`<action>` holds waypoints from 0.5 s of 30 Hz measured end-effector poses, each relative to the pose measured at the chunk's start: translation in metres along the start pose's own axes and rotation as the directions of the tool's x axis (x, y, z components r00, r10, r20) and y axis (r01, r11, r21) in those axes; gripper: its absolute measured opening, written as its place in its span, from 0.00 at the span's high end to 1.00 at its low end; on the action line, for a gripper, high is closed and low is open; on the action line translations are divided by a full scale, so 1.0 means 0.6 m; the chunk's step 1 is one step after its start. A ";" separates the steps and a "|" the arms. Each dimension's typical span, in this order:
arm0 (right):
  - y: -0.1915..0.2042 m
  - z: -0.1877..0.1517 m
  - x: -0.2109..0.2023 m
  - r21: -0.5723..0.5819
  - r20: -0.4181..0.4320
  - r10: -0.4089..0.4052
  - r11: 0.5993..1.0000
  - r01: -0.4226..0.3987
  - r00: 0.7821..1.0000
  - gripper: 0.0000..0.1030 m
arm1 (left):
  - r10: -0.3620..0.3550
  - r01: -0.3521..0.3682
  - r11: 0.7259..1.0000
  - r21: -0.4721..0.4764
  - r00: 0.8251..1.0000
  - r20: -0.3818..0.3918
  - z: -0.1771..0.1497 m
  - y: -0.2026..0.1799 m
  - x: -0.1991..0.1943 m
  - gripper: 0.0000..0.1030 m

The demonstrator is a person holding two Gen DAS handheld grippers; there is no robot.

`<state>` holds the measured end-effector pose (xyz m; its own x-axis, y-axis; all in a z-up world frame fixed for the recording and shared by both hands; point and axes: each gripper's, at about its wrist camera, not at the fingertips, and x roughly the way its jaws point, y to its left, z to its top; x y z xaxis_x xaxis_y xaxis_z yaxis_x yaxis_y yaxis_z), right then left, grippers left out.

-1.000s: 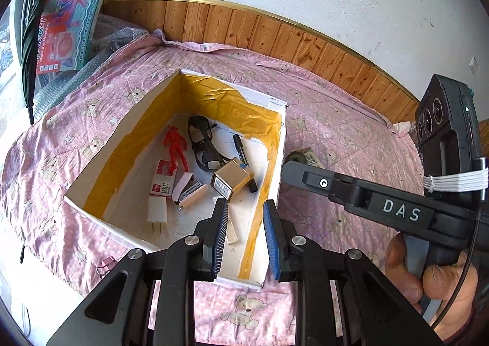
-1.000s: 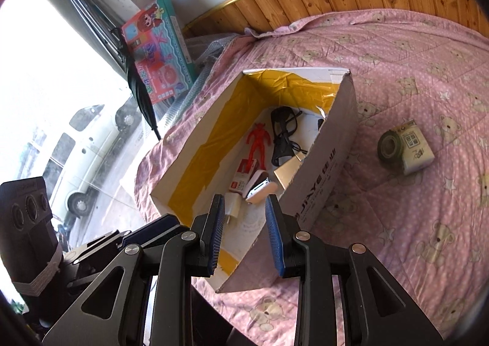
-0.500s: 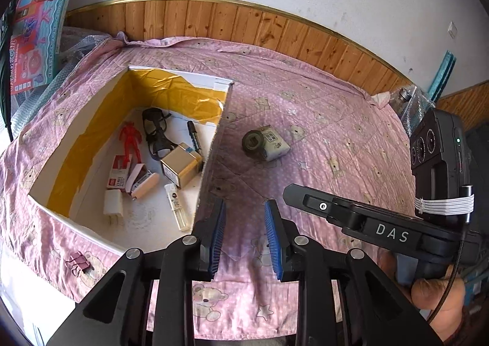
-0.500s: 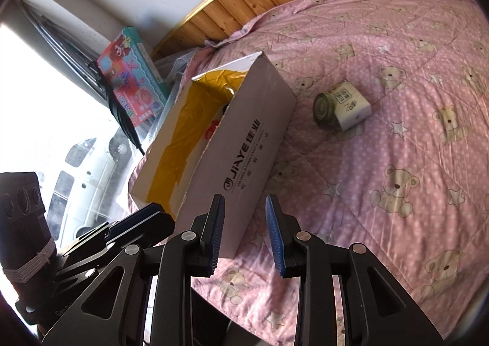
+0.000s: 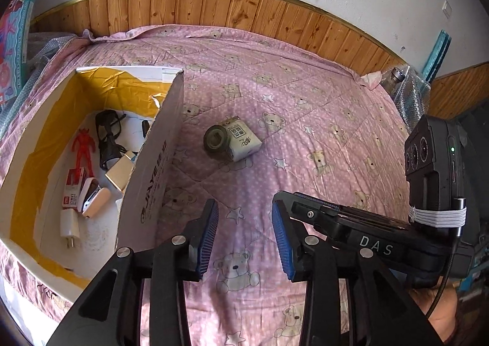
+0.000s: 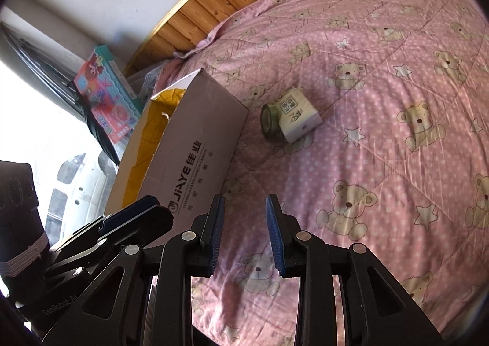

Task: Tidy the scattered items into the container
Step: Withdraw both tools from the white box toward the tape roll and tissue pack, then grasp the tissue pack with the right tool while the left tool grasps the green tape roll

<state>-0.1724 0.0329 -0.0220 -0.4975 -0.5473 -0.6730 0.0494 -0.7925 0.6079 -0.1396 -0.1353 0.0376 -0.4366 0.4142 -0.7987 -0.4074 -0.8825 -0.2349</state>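
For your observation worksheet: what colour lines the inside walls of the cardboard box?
Yellow, over white card, on the box; the left wrist view shows it best.

fingers (image 5: 282, 242): black frames, blue ribbed pads, silver round screws at my joints
right gripper (image 6: 244, 234): same black build, blue pads, silver screws
markings: white "DAS" on my right body, "GenRobot.AI" on my left
camera block (image 5: 434, 150): black, green light, white band, black cable
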 end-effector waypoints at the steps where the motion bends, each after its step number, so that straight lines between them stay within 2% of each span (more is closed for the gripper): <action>1: -0.007 0.006 0.002 0.003 0.001 -0.006 1.000 0.006 1.000 0.70 | -0.001 0.001 1.000 0.000 1.000 -0.005 0.006 -0.002 0.010 0.62; 6: -0.038 0.043 0.022 0.003 -0.006 -0.040 0.999 0.040 0.999 0.70 | -0.012 0.011 1.000 -0.020 0.999 -0.031 0.032 -0.002 0.057 0.62; 9: -0.049 0.069 0.041 -0.004 -0.010 -0.060 0.998 0.060 0.998 0.65 | -0.022 0.020 0.999 -0.038 0.999 -0.048 0.045 0.003 0.087 0.57; 15: -0.052 0.117 0.104 -0.104 -0.040 -0.151 0.984 0.147 0.988 0.60 | -0.019 0.012 0.997 -0.076 0.995 -0.094 0.052 0.022 0.140 0.56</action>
<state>-0.2659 0.0424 -0.0537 -0.4645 -0.4312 -0.7735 0.0661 -0.8879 0.4553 -0.2065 -0.1054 -0.0155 -0.3516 0.4085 -0.8423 -0.3509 -0.8917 -0.2859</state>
